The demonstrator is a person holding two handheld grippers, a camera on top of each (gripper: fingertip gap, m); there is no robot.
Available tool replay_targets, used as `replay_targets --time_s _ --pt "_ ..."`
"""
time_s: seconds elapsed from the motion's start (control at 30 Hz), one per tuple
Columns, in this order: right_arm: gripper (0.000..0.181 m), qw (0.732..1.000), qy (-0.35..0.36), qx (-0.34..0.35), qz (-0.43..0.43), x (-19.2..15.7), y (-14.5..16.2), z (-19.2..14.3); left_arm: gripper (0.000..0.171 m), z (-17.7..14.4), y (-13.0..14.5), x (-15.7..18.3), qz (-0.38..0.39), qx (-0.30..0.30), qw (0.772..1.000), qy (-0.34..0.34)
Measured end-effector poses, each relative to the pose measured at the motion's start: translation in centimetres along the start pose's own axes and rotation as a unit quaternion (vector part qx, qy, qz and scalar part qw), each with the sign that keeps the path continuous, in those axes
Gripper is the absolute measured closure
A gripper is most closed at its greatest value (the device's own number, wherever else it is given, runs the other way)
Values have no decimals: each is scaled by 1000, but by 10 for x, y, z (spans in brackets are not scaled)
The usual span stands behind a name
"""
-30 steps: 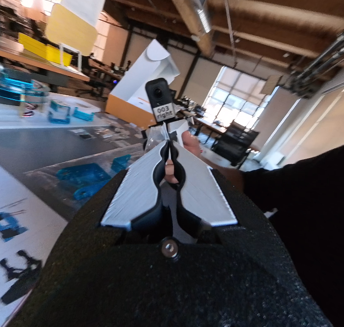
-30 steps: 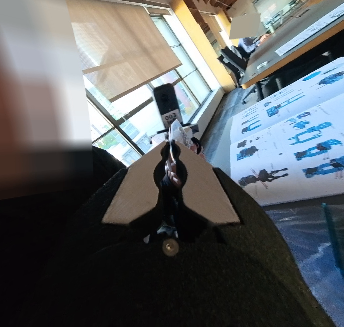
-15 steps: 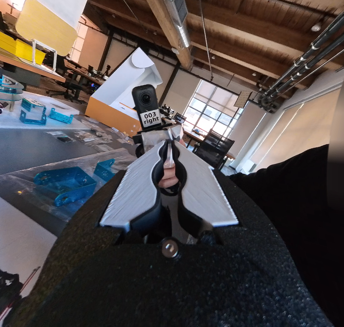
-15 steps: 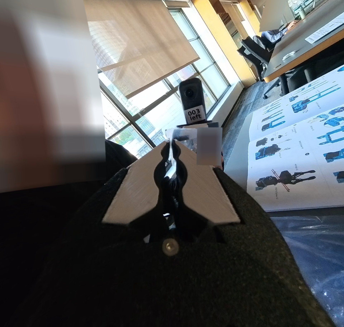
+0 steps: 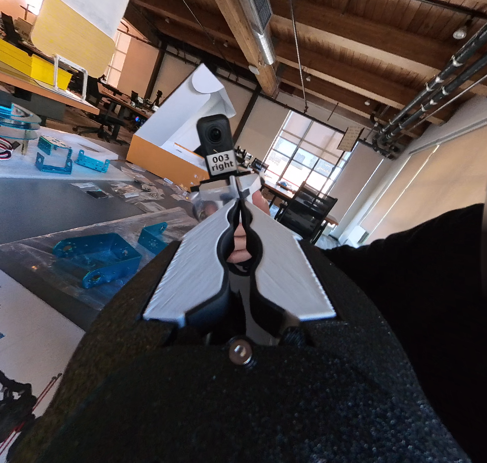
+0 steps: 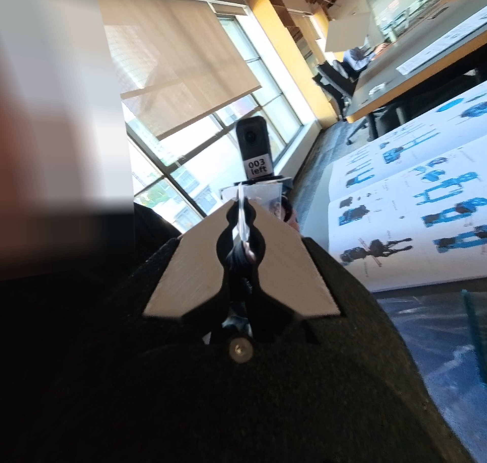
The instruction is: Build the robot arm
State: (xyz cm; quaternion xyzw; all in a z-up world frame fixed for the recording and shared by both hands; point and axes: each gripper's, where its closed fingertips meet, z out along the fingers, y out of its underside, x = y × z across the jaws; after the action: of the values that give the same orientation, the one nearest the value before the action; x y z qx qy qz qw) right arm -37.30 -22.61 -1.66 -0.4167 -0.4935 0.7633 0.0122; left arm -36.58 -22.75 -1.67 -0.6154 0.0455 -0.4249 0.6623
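Observation:
My left gripper [image 5: 239,203] is shut on the edge of a small clear plastic bag [image 5: 210,200] held in mid-air above the table. My right gripper [image 6: 241,200] faces it and is shut on the opposite edge of the same bag, which also shows in the right wrist view [image 6: 262,191]. The bag holds small items that I cannot make out. The right gripper's camera [image 5: 215,136] stands just behind the bag in the left wrist view, and the left gripper's camera [image 6: 251,142] does so in the right wrist view. A hand [image 5: 238,243] shows through my left jaws.
Blue metal brackets [image 5: 95,255] lie on a plastic sheet on the dark table [image 5: 52,208]; more brackets [image 5: 54,156] and small packets lie farther back. An open orange and white box [image 5: 171,147] stands behind. Printed sheets [image 6: 421,200] cover the table on the right. Both grippers' tips are close together, under 4 cm apart.
Both grippers stayed shut on the bag while swinging and tilting together in the air. The bag is now pulled flatter between the two tips.

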Motion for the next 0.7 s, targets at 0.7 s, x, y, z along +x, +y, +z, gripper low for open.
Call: replay_targets --time_s 0.7 --pt "147 875 280 -361 -161 149 60 16 156 -128 15 -135 113 -231 882 -395"
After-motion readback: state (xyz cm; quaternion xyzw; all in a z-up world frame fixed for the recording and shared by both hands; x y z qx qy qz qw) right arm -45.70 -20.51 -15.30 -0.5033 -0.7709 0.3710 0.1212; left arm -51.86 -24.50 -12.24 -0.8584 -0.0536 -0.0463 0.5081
